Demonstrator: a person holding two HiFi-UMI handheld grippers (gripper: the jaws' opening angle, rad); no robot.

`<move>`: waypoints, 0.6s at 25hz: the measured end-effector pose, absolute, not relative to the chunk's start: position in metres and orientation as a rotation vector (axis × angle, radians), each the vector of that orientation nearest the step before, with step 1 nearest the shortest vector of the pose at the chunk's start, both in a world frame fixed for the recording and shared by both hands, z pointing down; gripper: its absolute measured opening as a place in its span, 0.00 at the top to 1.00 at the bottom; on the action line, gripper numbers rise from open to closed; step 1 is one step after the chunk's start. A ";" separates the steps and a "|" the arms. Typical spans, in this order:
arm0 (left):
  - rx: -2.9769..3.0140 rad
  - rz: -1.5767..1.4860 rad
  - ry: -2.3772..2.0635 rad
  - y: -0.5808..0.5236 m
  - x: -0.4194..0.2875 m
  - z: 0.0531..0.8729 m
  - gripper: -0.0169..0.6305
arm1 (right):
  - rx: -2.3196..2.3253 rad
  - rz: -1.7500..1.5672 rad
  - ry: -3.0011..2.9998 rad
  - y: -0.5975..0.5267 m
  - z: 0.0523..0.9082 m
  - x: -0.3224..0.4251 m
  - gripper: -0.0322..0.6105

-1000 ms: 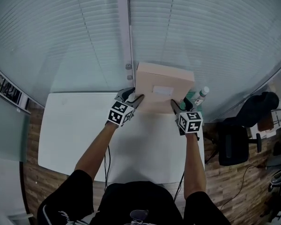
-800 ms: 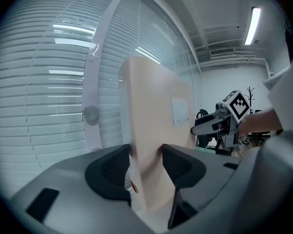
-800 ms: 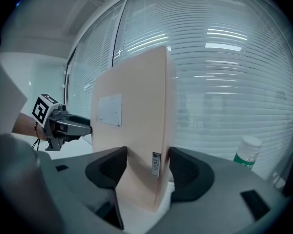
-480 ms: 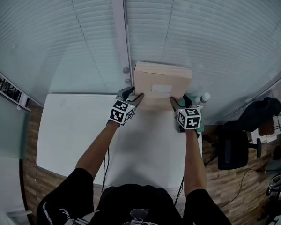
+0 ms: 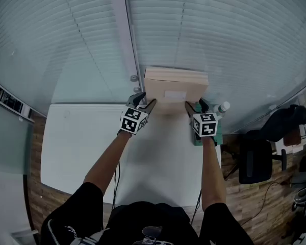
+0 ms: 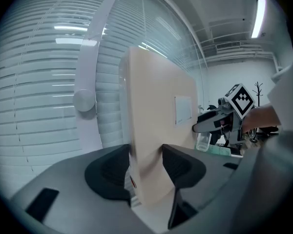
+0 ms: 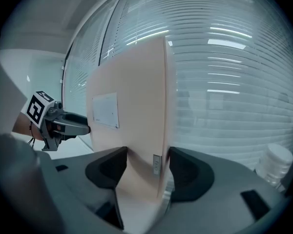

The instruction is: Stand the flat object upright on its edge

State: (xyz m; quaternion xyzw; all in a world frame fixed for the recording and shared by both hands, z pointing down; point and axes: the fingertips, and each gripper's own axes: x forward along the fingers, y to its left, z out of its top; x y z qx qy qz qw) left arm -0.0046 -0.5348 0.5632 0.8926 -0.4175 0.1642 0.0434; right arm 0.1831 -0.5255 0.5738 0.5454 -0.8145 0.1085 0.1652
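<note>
The box (image 5: 176,86) stands upright at the far edge of the table (image 5: 81,147), toward its far right corner, with its broad labelled face toward the person and its back close to the blinds (image 5: 219,40). The left gripper (image 6: 145,169) pinches the box's left edge low down, one jaw pressed on each broad face. The right gripper (image 7: 146,172) pinches the right edge the same way, at about the same height. A white label (image 5: 174,94) sits on the near face. A bottle (image 5: 223,107) stands just right of the box, by the table's far right corner. Whether the box's lower edge rests on the table cannot be told.
</note>
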 end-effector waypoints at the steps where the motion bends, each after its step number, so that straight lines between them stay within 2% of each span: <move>1: 2.731 0.502 -1.276 -0.535 -0.004 0.564 0.63 | 1.554 0.313 -2.318 -0.527 0.575 0.184 0.50; 15: 2.659 0.573 -1.275 -0.535 -0.008 0.596 0.63 | 1.526 0.372 -2.279 -0.527 0.609 0.179 0.49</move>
